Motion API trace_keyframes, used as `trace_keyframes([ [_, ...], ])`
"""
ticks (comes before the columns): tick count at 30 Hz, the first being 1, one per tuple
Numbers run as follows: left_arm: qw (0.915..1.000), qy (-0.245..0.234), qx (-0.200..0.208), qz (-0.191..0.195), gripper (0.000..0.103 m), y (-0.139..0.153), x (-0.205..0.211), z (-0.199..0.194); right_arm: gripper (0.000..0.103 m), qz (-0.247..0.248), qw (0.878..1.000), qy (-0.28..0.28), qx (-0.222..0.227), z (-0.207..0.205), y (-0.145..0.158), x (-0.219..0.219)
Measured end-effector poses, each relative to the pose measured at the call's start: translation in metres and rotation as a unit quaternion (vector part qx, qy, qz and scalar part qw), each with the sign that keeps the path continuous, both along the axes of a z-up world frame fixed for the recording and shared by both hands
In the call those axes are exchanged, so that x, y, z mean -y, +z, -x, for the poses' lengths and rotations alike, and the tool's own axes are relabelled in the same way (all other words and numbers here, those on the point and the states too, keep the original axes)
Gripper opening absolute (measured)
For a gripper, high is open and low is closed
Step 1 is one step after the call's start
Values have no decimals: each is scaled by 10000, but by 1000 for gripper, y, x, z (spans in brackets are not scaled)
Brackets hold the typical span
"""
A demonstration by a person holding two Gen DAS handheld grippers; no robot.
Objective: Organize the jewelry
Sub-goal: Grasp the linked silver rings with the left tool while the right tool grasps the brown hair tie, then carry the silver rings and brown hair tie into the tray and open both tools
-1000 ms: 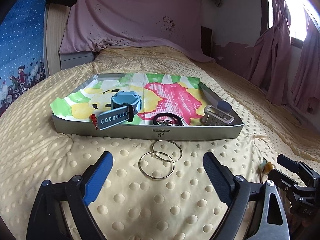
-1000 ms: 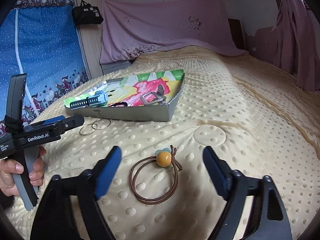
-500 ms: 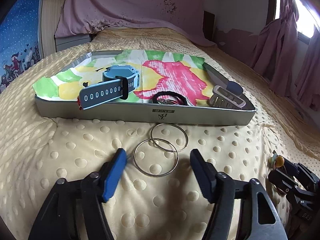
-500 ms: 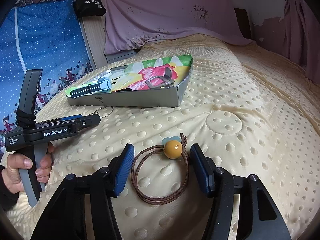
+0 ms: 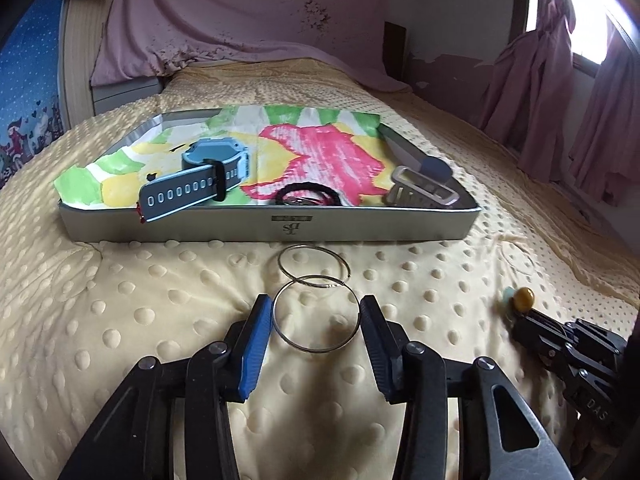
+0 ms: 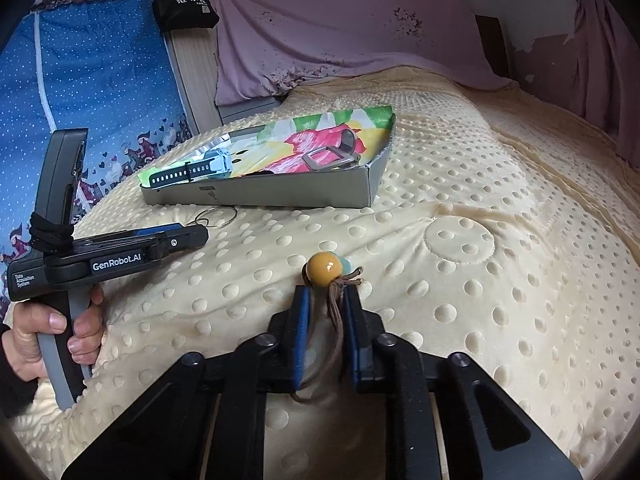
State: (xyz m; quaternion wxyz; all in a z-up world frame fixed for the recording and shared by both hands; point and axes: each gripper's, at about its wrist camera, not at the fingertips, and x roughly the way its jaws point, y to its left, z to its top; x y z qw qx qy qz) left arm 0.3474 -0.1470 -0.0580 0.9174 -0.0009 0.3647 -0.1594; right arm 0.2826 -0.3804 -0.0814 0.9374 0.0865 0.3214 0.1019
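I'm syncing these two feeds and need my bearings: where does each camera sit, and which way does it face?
Left wrist: on the left gripper, facing the tray across the bed; its fingers flank a metal ring.
Right wrist: on the right gripper, shut on a hair tie; the left hand shows.
Shared: tray, watch, rings, hair tie.

Bed (image 5: 120,320) with a dotted yellow blanket, carrying 1 tray and loose jewelry

The grey tray (image 5: 360,228) sits mid-bed; just in front of it lie 2 overlapping metal rings (image 5: 316,312), and off to the right, well apart, a brown cord hair tie with a yellow bead (image 6: 324,270).
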Motion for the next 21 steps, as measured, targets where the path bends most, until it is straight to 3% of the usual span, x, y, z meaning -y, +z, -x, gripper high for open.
trace_keyframes([
  [13,9985,-221,481,-122,42,31,5,23,6,130,9992,141,357,9,17,-8],
  [21,9978,-132,545,340,42,62,1,-2,6,100,9976,223,650,-10,48,-18],
])
